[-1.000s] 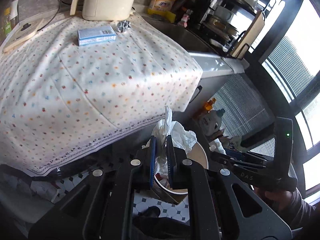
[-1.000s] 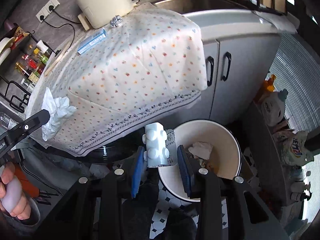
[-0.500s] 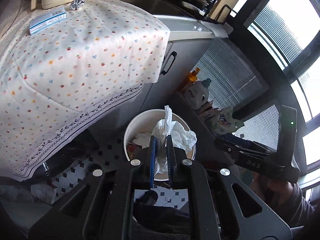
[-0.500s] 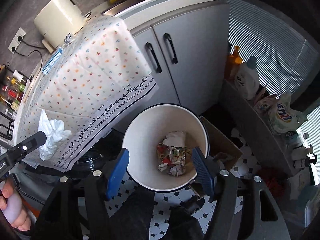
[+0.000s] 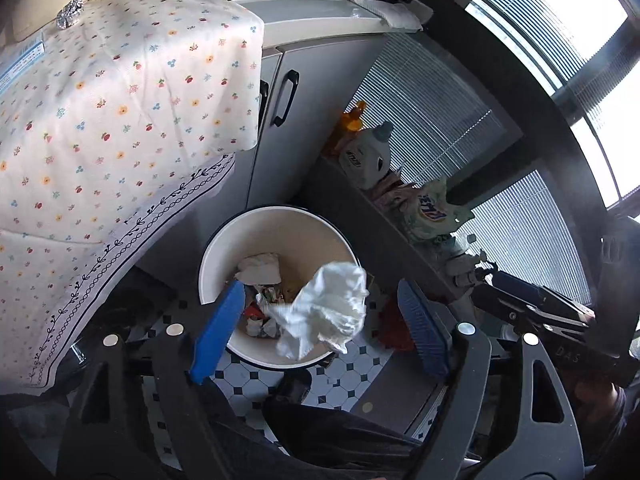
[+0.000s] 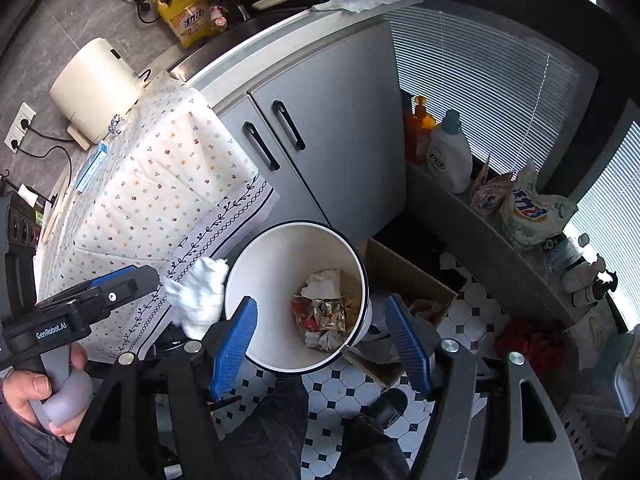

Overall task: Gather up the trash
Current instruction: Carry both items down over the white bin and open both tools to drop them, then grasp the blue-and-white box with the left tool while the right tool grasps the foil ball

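bin (image 6: 280, 248) on checkered floor (image 6: 332, 400)

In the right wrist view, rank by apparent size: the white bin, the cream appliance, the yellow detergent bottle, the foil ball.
1. white bin
2. cream appliance, though it sits farther from the camera
3. yellow detergent bottle
4. foil ball

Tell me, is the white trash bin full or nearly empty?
Nearly empty: the trash bin holds only crumpled wrappers at its bottom, with bare wall above them.
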